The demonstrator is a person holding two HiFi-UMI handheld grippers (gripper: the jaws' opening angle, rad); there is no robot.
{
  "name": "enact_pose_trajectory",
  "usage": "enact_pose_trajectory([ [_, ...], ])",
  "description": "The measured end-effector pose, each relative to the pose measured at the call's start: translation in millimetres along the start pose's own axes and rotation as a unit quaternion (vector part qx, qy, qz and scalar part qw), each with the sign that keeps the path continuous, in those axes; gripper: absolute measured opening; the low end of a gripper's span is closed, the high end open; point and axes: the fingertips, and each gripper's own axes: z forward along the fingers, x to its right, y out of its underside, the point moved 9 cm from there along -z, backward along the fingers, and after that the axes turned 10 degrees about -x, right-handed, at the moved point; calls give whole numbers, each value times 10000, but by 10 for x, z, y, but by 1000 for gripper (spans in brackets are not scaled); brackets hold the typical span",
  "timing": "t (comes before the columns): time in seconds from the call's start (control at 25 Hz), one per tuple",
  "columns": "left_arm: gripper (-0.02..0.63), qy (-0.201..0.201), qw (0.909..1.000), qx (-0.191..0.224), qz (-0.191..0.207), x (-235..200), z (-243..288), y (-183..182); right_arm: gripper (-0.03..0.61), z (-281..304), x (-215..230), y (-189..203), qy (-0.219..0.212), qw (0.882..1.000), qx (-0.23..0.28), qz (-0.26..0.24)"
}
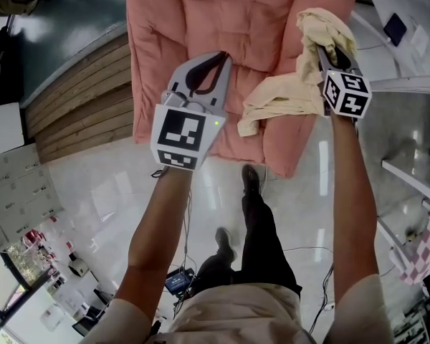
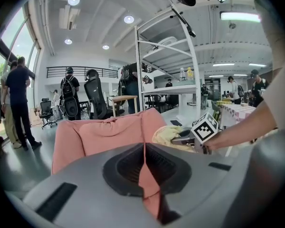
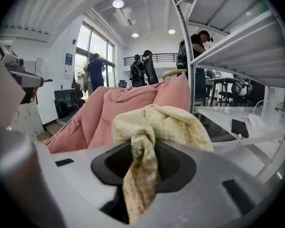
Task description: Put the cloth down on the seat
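Note:
A pink padded seat (image 1: 201,20) lies below both grippers; it also shows in the left gripper view (image 2: 99,137) and the right gripper view (image 3: 99,118). A pale yellow cloth (image 1: 283,95) is bunched over my right gripper (image 1: 324,47) and hangs down onto the seat's right side. In the right gripper view the cloth (image 3: 154,122) is pinched as a twisted rope between the jaws of the right gripper (image 3: 142,151). My left gripper (image 1: 216,57) hovers over the seat's front part, shut and empty, with only a thin slit between the jaws of the left gripper (image 2: 143,146).
A white metal shelf rack (image 3: 218,46) stands right of the seat, with a dark phone (image 3: 240,127) on its low shelf. Wooden flooring (image 1: 79,99) runs left of the seat. My shoes (image 1: 251,178) stand at its front edge. People (image 2: 16,99) and an office chair (image 2: 97,96) are behind.

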Motion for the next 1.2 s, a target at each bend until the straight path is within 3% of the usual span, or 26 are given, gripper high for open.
enact_pose_trajectory([
  [0.2, 14, -24, 10000, 20, -4, -22, -7, -19, 135, 65, 17, 43, -133, 9999, -100, -25],
  [0.48, 14, -101, 9999, 75, 32, -32, -208, -84, 278, -141, -105, 34, -234, 9996, -185, 7],
  [0.8, 14, -201, 9994, 238, 163, -11, -646, -324, 285, -649, -198, -35, -57, 9998, -28, 197],
  [1.04, 14, -241, 9985, 418, 273, 28, -1110, -547, 198, -1290, -405, -350, 107, 9992, 340, 154],
  [1.2, 14, -303, 9974, 587, 287, 36, -1494, -689, 27, -1880, -609, -678, 89, 9969, 778, 116],
])
